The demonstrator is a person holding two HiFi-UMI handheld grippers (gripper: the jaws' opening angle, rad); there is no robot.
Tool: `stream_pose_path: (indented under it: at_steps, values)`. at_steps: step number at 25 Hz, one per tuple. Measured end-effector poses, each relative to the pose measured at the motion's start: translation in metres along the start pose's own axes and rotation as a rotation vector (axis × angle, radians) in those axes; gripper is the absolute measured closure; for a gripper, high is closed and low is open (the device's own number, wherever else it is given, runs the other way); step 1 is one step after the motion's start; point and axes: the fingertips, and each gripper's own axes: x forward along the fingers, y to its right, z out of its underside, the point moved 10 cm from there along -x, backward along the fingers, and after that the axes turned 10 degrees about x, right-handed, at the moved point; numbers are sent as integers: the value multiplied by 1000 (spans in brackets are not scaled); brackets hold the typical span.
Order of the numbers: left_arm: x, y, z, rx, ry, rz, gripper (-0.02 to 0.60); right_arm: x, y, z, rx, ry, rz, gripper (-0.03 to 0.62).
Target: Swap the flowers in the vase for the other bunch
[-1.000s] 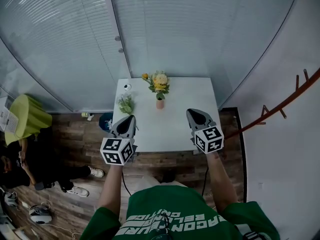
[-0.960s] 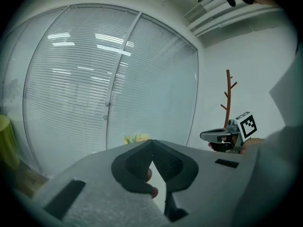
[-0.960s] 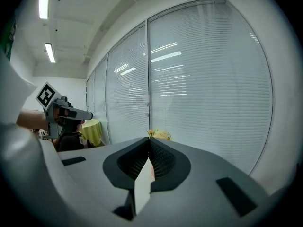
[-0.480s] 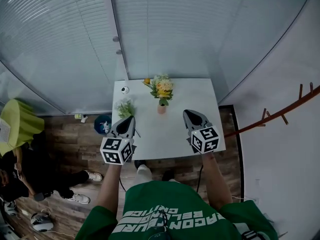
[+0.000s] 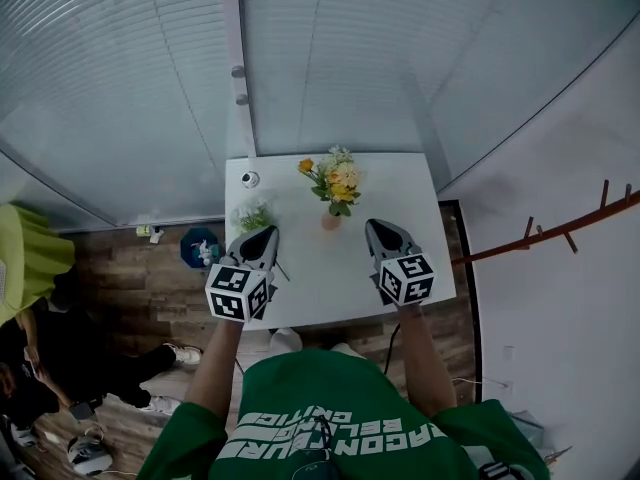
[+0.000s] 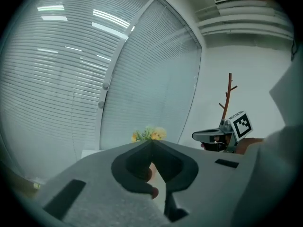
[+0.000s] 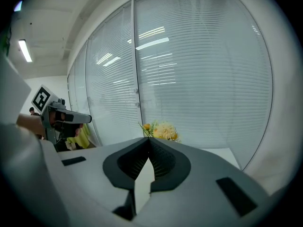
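Observation:
A small pink vase (image 5: 331, 222) with yellow and white flowers (image 5: 337, 180) stands upright near the middle of the white table (image 5: 400, 183). The other bunch, green sprigs (image 5: 251, 216), lies on the table to the left of the vase. My left gripper (image 5: 268, 234) hovers over the table's near left part, just right of the sprigs, shut and empty. My right gripper (image 5: 376, 229) is level with it, right of the vase, shut and empty. The flowers (image 6: 149, 134) show just above the left gripper's (image 6: 151, 142) closed tips. They (image 7: 161, 130) also peek over the right gripper's (image 7: 149, 139) tips.
A glass wall with blinds (image 5: 330, 58) runs right behind the table. A small white round object (image 5: 250, 179) sits at the table's far left corner. A wooden coat rack (image 5: 560, 230) stands at the right. Bottles (image 5: 200, 251) and a seated person (image 5: 35, 368) are on the floor at the left.
Both grippers have moved forward and down, over the table's near edge toward the vase. The table and flowers sit closer in the head view. Both jaws stay shut.

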Motion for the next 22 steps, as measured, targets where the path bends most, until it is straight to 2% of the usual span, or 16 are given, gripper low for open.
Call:
stream_pose_path:
  at_steps: [4, 11, 22]
  values:
    - [5, -12, 7, -9, -19, 46, 574, 8, -7, 6, 5, -16, 31, 580]
    - [11, -15, 10, 13, -42, 83, 574, 15, -8, 9, 18, -15, 41, 580]
    - [32, 19, 7, 5, -45, 40, 574, 12, 27, 13, 7, -38, -29, 580]
